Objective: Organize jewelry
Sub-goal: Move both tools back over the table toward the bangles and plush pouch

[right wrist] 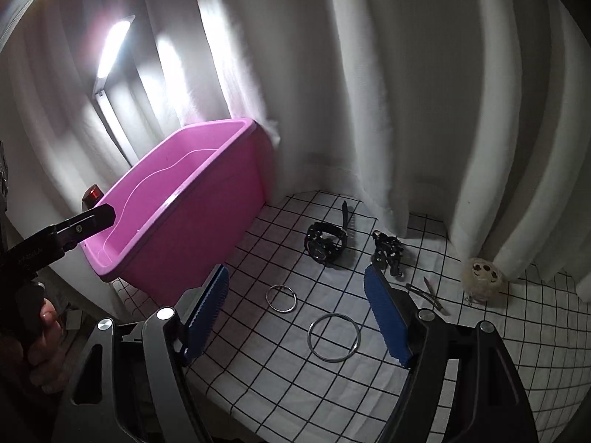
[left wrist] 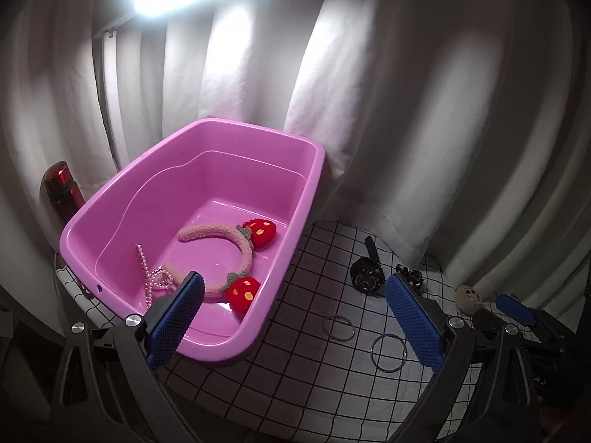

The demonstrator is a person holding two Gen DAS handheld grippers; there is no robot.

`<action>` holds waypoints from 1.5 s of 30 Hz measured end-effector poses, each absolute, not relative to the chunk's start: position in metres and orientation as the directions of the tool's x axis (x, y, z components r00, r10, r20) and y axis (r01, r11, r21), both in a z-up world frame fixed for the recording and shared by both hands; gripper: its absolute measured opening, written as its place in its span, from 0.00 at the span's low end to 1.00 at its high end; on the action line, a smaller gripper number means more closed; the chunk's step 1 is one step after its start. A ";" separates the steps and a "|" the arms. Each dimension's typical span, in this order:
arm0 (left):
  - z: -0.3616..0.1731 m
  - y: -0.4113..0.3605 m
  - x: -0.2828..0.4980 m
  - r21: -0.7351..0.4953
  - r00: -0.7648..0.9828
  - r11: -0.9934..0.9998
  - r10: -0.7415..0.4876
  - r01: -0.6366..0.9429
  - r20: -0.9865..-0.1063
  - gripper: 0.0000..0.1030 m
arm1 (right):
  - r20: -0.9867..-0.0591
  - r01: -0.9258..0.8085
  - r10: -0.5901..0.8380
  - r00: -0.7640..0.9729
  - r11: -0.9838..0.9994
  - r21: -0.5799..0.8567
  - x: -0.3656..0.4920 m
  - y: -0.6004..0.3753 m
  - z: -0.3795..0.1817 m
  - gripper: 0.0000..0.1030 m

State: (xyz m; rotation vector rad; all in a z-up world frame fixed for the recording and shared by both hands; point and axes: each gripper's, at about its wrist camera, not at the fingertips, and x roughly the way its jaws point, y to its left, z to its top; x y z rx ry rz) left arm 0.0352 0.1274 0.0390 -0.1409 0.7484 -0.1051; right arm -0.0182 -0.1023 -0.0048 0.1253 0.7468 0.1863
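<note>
A pink tub (left wrist: 310,184) (right wrist: 207,221) stands on the checked cloth. In it lie a strawberry headband (left wrist: 243,254) and a pink bead necklace (left wrist: 155,280). My left gripper (left wrist: 295,299) is open and empty over the tub's near right corner. My right gripper (right wrist: 295,291) is open and empty above two metal rings, a small ring (right wrist: 282,298) (left wrist: 339,328) and a large ring (right wrist: 334,336) (left wrist: 388,352). Beyond them lie a black watch (right wrist: 327,243) (left wrist: 365,277), a dark trinket (right wrist: 388,251) (left wrist: 408,273), a hair clip (right wrist: 424,291) and a beige round piece (right wrist: 482,278) (left wrist: 469,297).
A red bottle (left wrist: 61,192) stands left of the tub by the white curtain (left wrist: 406,110). The checked cloth (right wrist: 480,350) ends at a rounded front edge. My right gripper shows at the right edge of the left wrist view (left wrist: 517,308).
</note>
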 end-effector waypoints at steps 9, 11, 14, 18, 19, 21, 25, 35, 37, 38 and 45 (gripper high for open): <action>0.003 0.055 0.025 -0.137 0.652 0.980 -0.200 0.147 -0.731 0.94 | -0.712 0.047 0.122 0.691 0.976 0.213 -0.059 -0.183 -0.039 0.70; -0.009 0.046 0.026 -0.130 0.629 0.981 -0.191 0.142 -0.754 0.94 | -0.718 0.069 0.114 0.687 0.973 0.221 -0.064 -0.196 -0.045 0.70; -0.026 0.036 0.028 -0.112 0.600 0.985 -0.169 0.132 -0.782 0.94 | -0.729 0.096 0.103 0.677 0.969 0.227 -0.067 -0.212 -0.055 0.70; -0.041 0.025 0.030 -0.084 0.578 0.989 -0.140 0.122 -0.804 0.94 | -0.738 0.120 0.098 0.668 0.964 0.237 -0.073 -0.231 -0.067 0.70; -0.045 0.023 0.031 -0.078 0.573 0.990 -0.131 0.116 -0.809 0.94 | -0.739 0.125 0.098 0.667 0.963 0.240 -0.073 -0.235 -0.069 0.70; -0.050 0.021 0.033 -0.074 0.565 0.991 -0.122 0.108 -0.816 0.94 | -0.740 0.132 0.094 0.666 0.962 0.241 -0.073 -0.242 -0.073 0.70; -0.063 0.017 0.038 -0.073 0.542 0.993 -0.110 0.088 -0.833 0.94 | -0.743 0.137 0.084 0.664 0.963 0.231 -0.070 -0.251 -0.079 0.70; -0.103 0.019 0.060 -0.058 0.488 0.998 -0.063 0.026 -0.870 0.94 | -0.761 0.134 0.096 0.642 0.963 0.235 -0.054 -0.264 -0.103 0.70; -0.111 0.021 0.066 -0.059 0.480 0.998 -0.057 0.010 -0.876 0.94 | -0.765 0.136 0.099 0.637 0.962 0.238 -0.050 -0.265 -0.109 0.70; -0.115 0.021 0.070 -0.057 0.474 0.998 -0.051 0.003 -0.879 0.94 | -0.766 0.137 0.099 0.635 0.962 0.238 -0.049 -0.266 -0.111 0.70; -0.137 0.019 0.088 -0.044 0.455 0.999 -0.028 -0.025 -0.890 0.94 | -0.773 0.142 0.093 0.627 0.963 0.231 -0.031 -0.273 -0.127 0.70</action>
